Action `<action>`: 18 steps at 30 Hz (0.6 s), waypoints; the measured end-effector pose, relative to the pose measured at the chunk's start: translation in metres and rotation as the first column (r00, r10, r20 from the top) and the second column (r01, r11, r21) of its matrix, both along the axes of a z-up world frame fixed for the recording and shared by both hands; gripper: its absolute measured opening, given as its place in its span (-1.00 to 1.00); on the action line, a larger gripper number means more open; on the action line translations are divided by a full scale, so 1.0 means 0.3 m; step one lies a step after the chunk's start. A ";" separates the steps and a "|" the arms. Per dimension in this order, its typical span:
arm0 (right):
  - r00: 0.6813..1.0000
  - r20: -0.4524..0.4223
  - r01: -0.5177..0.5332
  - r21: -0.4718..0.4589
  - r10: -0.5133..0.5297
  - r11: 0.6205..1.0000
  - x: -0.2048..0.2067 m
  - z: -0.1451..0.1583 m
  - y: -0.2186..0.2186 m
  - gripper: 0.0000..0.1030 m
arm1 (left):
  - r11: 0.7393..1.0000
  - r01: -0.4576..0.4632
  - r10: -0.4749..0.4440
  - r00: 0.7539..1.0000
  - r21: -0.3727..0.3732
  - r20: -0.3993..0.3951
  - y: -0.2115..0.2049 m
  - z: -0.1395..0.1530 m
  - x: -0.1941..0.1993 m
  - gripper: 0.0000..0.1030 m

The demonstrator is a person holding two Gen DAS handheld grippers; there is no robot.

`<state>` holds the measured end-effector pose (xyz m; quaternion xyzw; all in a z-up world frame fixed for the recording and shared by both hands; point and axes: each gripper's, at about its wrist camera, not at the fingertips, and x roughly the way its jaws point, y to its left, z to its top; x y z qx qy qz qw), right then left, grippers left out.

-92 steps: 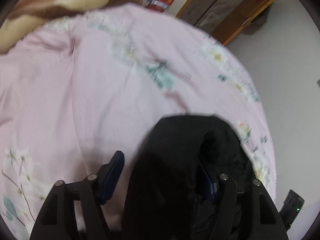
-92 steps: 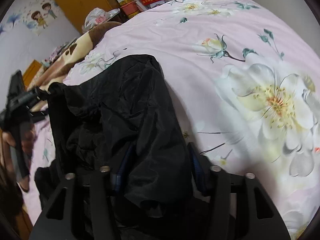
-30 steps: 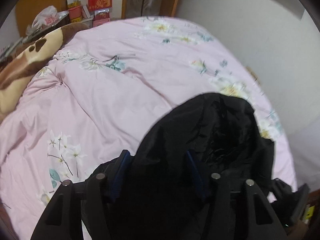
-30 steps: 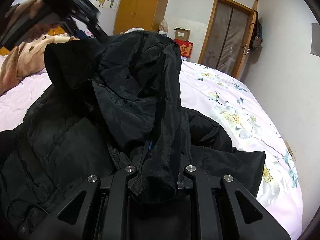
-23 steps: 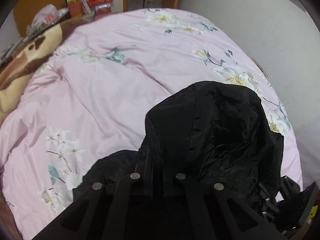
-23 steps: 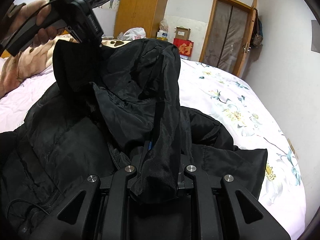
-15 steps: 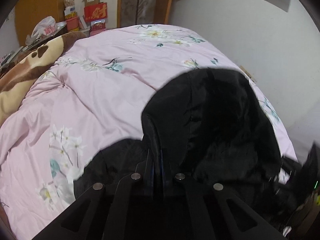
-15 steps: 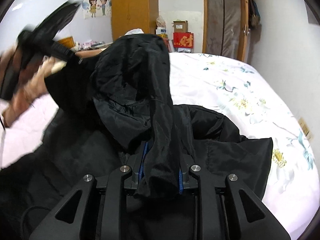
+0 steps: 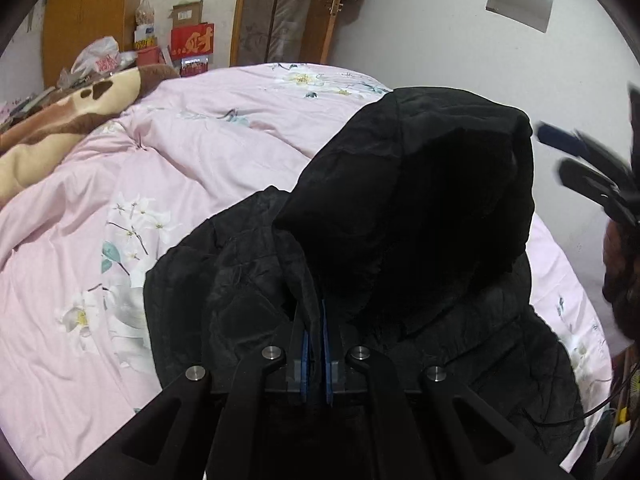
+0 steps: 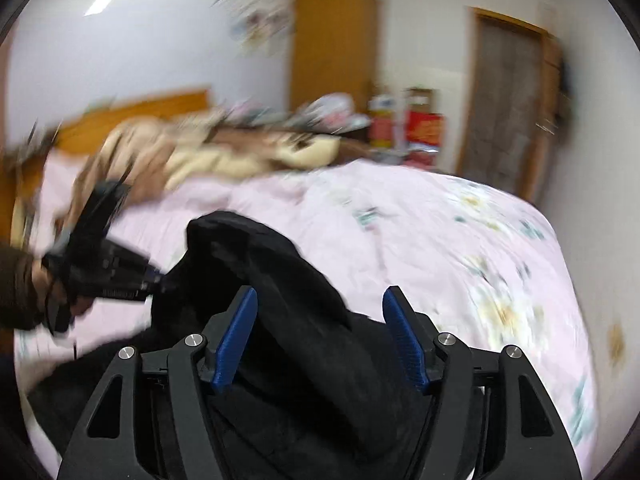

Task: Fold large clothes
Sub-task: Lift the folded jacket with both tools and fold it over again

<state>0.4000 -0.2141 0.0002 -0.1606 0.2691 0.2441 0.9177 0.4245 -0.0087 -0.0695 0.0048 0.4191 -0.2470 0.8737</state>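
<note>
Broadly, by size: pink floral quilt covering the bed, with the black hooded jacket heaped on its near side and a brown-and-cream blanket at the far edge. My left gripper has its blue pads pinched together on a fold of the jacket's hood edge. My right gripper stands wide apart, jacket cloth lying between its fingers ungripped.

garment: black hooded jacket, thin shiny shell with quilted body
state: unfolded, rumpled, hood lifted and hollow, opening facing right
pose: hood raised above the body, its left edge pinched at the near side
place: near right part of the pink floral bedspread
</note>
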 end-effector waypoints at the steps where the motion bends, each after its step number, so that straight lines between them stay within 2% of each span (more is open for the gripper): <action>1: 1.000 -0.007 -0.017 -0.051 0.017 0.999 0.017 -0.013 0.046 0.29 | 1.000 0.005 -0.005 1.000 -0.006 0.002 0.002 0.003 -0.002 -0.90; 3: 0.998 -0.033 -0.057 -0.135 0.053 0.989 0.074 -0.040 0.116 0.29 | 1.000 0.004 -0.004 1.000 -0.019 0.005 0.009 0.009 -0.003 -0.90; 5: 0.993 -0.072 -0.102 -0.172 0.091 0.980 0.103 -0.063 0.176 0.29 | 0.999 0.004 -0.004 1.000 -0.047 -0.005 0.019 0.012 -0.005 -0.90; 8: 0.991 -0.083 -0.119 -0.196 0.105 0.973 0.118 -0.091 0.223 0.29 | 0.999 0.012 -0.013 1.000 -0.051 -0.016 0.033 0.008 -0.015 -0.90; 9: 0.991 -0.091 -0.114 -0.191 0.098 0.975 0.124 -0.096 0.229 0.22 | 0.998 0.015 -0.016 1.000 -0.056 -0.019 0.039 0.006 -0.022 -0.90; 10: 0.990 -0.099 -0.117 -0.186 0.100 0.976 0.127 -0.106 0.230 0.05 | 0.998 0.004 -0.006 0.999 -0.066 -0.032 0.057 0.004 -0.028 -0.88; 11: 0.989 -0.108 -0.121 -0.194 0.102 0.973 0.138 -0.107 0.233 -0.46 | 0.996 -0.003 -0.001 0.999 -0.090 -0.044 0.071 0.005 -0.034 -0.88; 12: 0.990 -0.108 -0.111 -0.216 0.089 0.970 0.145 -0.116 0.242 -0.59 | 0.992 0.003 -0.008 0.999 -0.125 -0.047 0.087 0.011 -0.047 -0.87; 14: 0.996 -0.056 -0.087 -0.277 0.075 0.957 0.144 -0.112 0.257 -0.71 | 0.990 0.000 -0.006 0.999 -0.142 -0.039 0.097 0.023 -0.069 -0.86; 18: 0.991 0.131 0.006 -0.328 0.040 0.945 0.116 -0.061 0.275 -0.73 | 0.987 0.042 -0.045 0.999 -0.154 -0.020 0.065 0.057 -0.071 -0.85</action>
